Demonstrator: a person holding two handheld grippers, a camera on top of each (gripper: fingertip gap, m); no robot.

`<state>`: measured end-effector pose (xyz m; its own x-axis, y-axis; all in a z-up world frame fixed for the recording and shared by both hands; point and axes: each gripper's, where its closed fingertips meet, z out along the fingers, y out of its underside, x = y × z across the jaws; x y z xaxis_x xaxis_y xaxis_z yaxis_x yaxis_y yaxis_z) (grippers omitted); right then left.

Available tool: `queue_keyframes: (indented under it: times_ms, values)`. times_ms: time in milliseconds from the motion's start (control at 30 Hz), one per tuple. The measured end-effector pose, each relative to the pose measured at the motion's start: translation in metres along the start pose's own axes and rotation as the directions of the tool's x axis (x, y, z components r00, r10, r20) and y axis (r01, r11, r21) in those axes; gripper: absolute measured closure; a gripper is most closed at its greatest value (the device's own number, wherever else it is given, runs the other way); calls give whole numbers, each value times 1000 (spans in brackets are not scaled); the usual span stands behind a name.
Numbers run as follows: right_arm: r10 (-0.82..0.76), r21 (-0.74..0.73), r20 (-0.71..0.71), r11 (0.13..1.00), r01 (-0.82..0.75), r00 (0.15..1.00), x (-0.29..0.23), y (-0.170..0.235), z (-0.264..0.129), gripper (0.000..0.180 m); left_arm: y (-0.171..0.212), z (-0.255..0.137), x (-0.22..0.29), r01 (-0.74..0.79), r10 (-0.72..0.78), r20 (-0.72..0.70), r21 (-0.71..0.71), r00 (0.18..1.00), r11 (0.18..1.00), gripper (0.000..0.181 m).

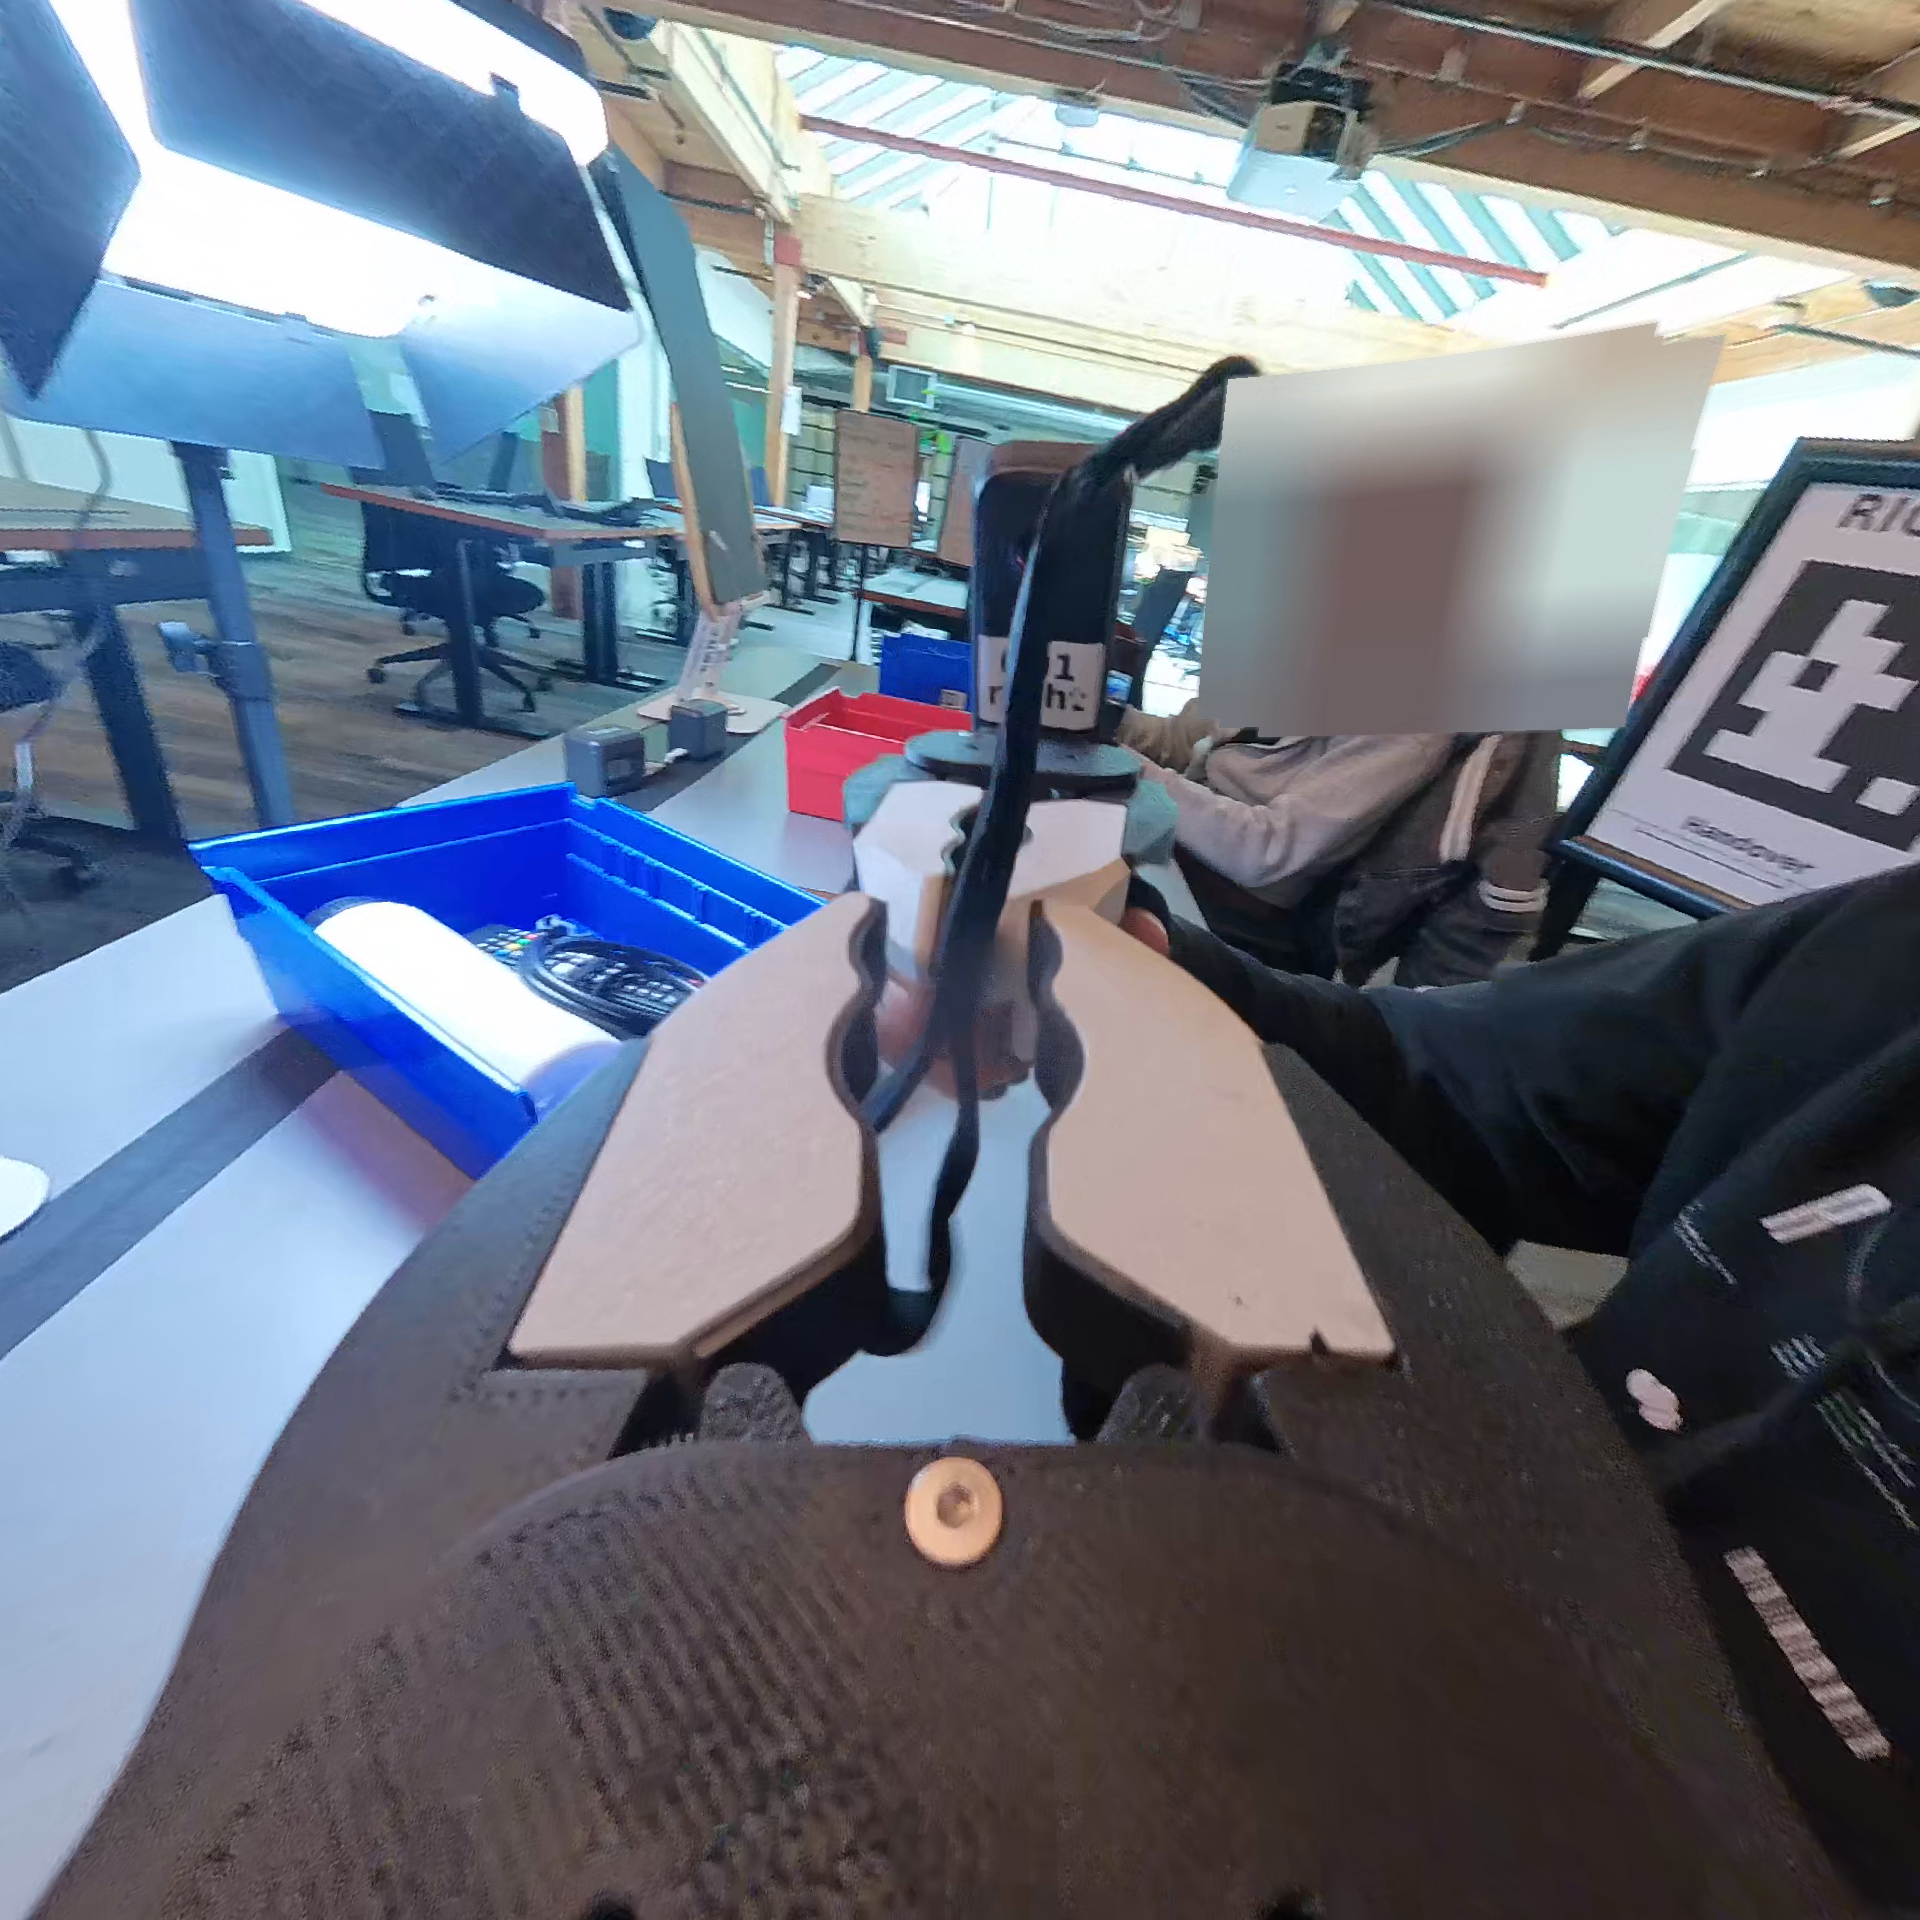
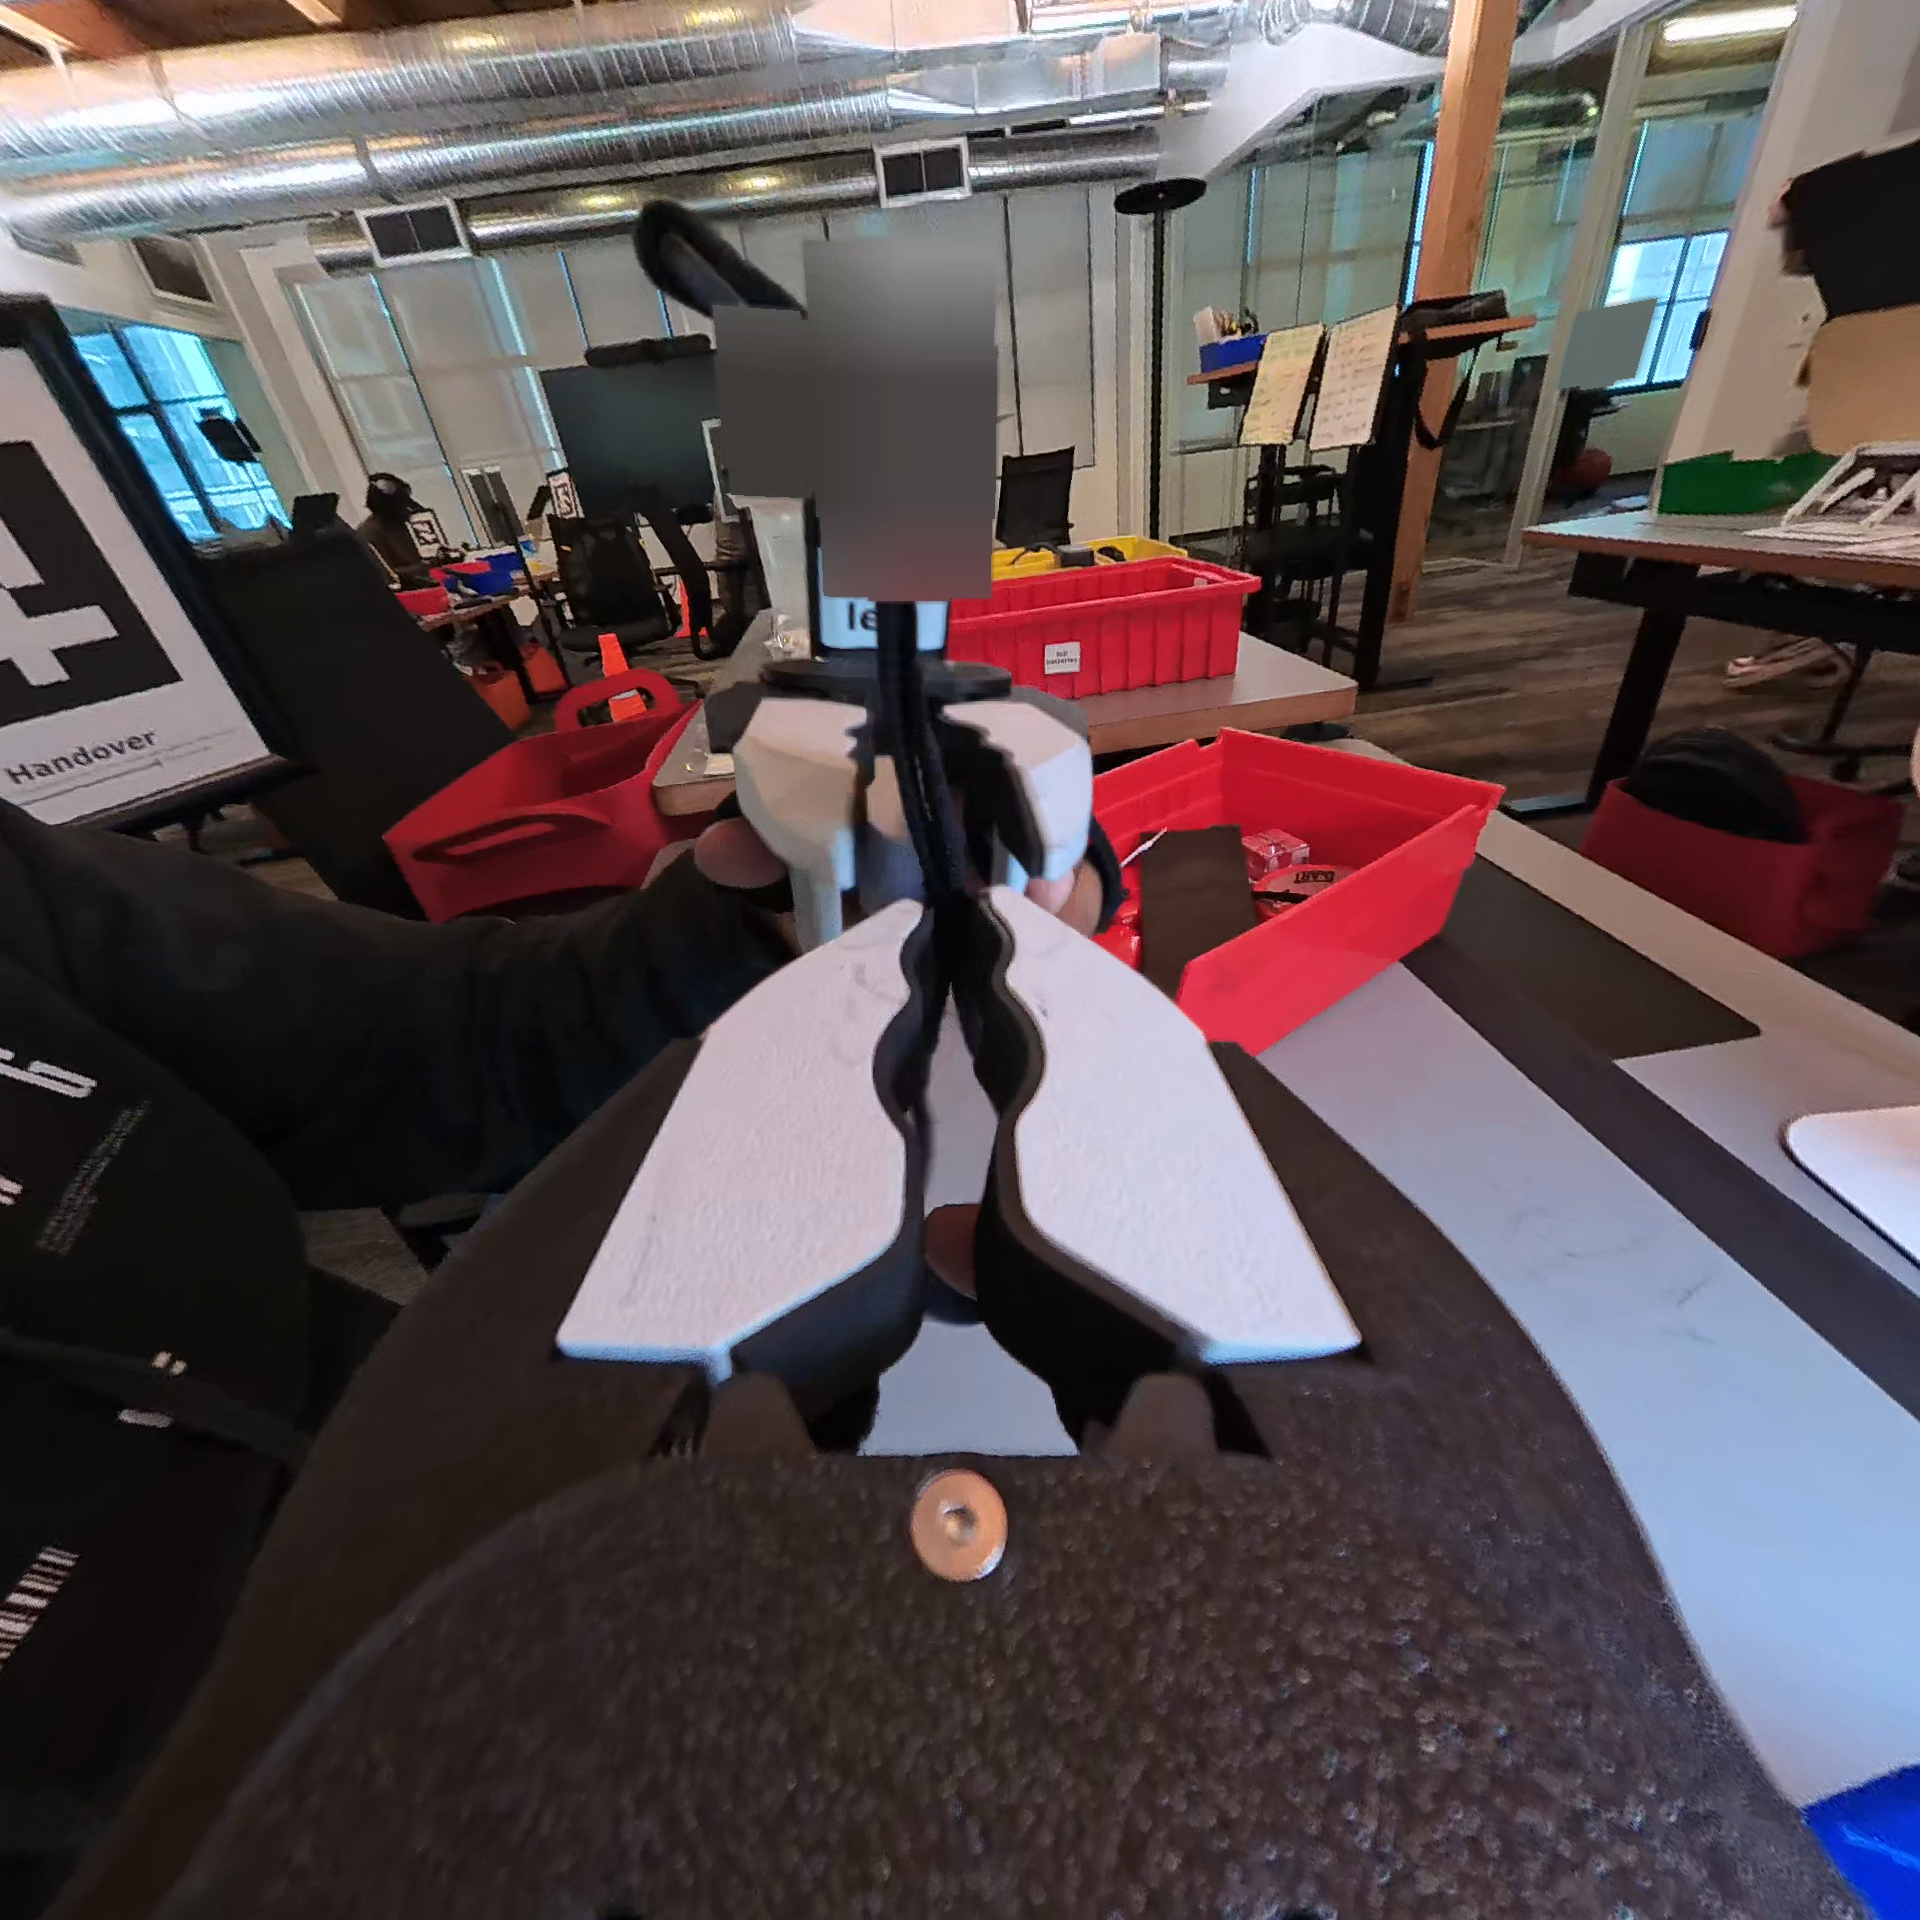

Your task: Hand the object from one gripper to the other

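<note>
A thin black cord [image 1: 961, 977] hangs looped between my two grippers, which face each other tip to tip above the grey table [image 1: 156, 1351]. My left gripper [image 1: 956, 920] is open; the cord runs through the gap between its fingers without being pinched. My right gripper [image 2: 954, 914] is shut on the cord [image 2: 935, 831] at its fingertips. The right gripper also shows in the left wrist view [image 1: 987, 831], and the left gripper shows in the right wrist view [image 2: 914, 758] with its fingers apart. The cord's upper end curls up above both grippers.
A blue bin [image 1: 343, 935] with a white roll and black items stands on the left. A red bin [image 2: 1351, 904] with small items stands on the right; another red bin [image 1: 831, 748] is farther back. A marker sign board [image 1: 1766, 675] stands behind. Black sleeves hold the grippers. Both grippers' tips are close together, under 4 cm apart.
</note>
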<state>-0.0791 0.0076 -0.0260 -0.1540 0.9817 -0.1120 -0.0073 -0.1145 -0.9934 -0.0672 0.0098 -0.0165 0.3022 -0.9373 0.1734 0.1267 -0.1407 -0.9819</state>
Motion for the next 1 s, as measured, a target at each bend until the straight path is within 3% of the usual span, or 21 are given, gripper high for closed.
queue_keyframes:
  times_ms: [133,200,267,333,500,633,733,800,933,1000]
  values:
    - [32,35,43,999,-34,999,-6,-7,-3,175,17,1,5,7,-14,-87,-75,996,997,145]
    - [29,21,47,999,-30,998,-6,-4,-1,175,23,5,10,-1,-10,-111,-97,994,995,152]
    - [41,24,62,999,-43,997,-8,-4,0,175,24,7,8,-35,26,-86,-103,996,994,174]
    - [45,33,47,998,-46,998,-5,-5,0,173,24,7,5,-51,44,-56,-116,997,992,175]
    - [41,36,28,998,-42,999,1,-5,-3,150,6,0,-4,19,-18,15,-48,1000,999,175]
    - [30,-34,24,999,-29,999,3,13,6,150,0,-2,-8,64,-64,33,-17,997,998,175]
    - [-10,-37,-15,999,10,1000,5,19,13,174,2,1,-7,69,-68,38,-20,997,997,175]
    - [-1,-42,11,999,1,1000,1,17,12,174,1,0,-7,41,-40,47,-14,998,999,175]
    - [29,4,63,1000,-30,998,-7,7,7,174,6,-3,5,3,-5,-53,-47,999,999,146]
    - [43,44,81,998,-46,996,-8,0,4,174,17,-6,10,14,-27,-129,-99,991,995,142]
